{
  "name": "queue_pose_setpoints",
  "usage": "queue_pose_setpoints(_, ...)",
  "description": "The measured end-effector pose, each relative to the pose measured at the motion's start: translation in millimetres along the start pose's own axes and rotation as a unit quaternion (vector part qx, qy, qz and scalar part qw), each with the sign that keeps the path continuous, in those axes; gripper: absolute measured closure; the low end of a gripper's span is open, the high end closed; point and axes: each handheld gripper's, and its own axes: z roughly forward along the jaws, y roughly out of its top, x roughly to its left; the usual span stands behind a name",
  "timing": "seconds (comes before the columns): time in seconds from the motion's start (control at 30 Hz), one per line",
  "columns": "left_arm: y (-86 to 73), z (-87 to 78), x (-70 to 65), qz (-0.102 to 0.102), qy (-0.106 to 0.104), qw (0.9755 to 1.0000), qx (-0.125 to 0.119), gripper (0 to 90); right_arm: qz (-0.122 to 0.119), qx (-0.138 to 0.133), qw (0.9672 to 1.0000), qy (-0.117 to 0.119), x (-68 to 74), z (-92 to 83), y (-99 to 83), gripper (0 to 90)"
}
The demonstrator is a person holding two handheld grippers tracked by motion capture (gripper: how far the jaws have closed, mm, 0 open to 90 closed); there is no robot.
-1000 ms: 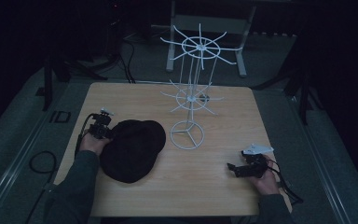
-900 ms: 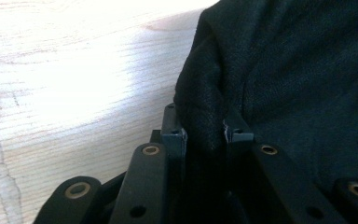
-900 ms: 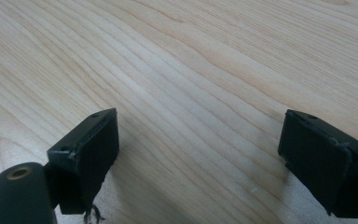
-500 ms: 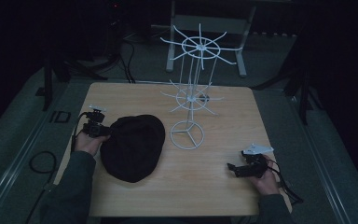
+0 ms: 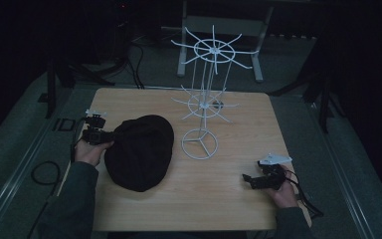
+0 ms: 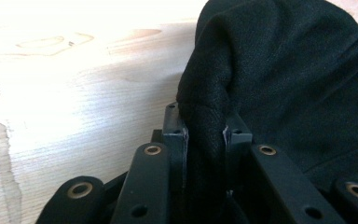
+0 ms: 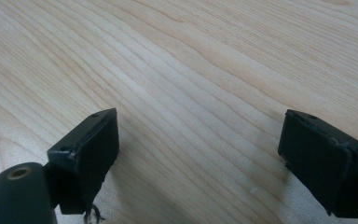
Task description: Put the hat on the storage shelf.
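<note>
Spanning most of the high view, the wooden table point(image 5: 229, 199) carries everything in play; at its far middle stands the white wire rack point(image 5: 205, 99), an upright pole on a ring base with two tiers of radiating prongs, every prong bare; left of the rack's base, and apart from it, lies the black hat point(image 5: 140, 152), a soft dark mound resting on the tabletop near the person's left hand; the left gripper point(image 5: 99, 135) sits at the hat's left edge, and in the left gripper view its jaws are drawn narrow onto a fold of the hat's point(image 6: 279, 79) fabric, the cloth pinched between the two pads and rising ahead of them; the right gripper point(image 5: 259, 180) rests low near the table's front right, well apart from hat and rack, and in the right gripper view its fingers point(image 7: 91, 144) stand wide with nothing but bare wood grain between them. Progress, as judged: the grasp on the hat is made, yet the hat has not left the table; lifting it, carrying it to the rack and hanging it on a prong all seem to remain.
</note>
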Motion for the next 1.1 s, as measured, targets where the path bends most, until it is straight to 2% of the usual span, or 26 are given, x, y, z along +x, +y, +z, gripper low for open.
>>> queue_pose_setpoints(0.43, -1.6, -16.6, -1.9, 0.002, -0.001, 0.9996, -0.027, 77.4, 0.0, 0.0, 1.0, 0.0, 0.0, 0.0, 0.0, 12.1)
queue_pose_setpoints(0.83, -3.5, -40.5, -8.9, -0.001, -0.016, 0.9973, -0.071, 77.3, 0.0, 0.0, 1.0, 0.0, 0.0, 0.0, 0.0, 12.1)
queue_pose_setpoints(1.1, -3.5, -56.0, -13.3, 0.004, -0.014, 0.9957, -0.091, 77.1, 0.0, 0.0, 1.0, 0.0, 0.0, 0.0, 0.0, 12.1)
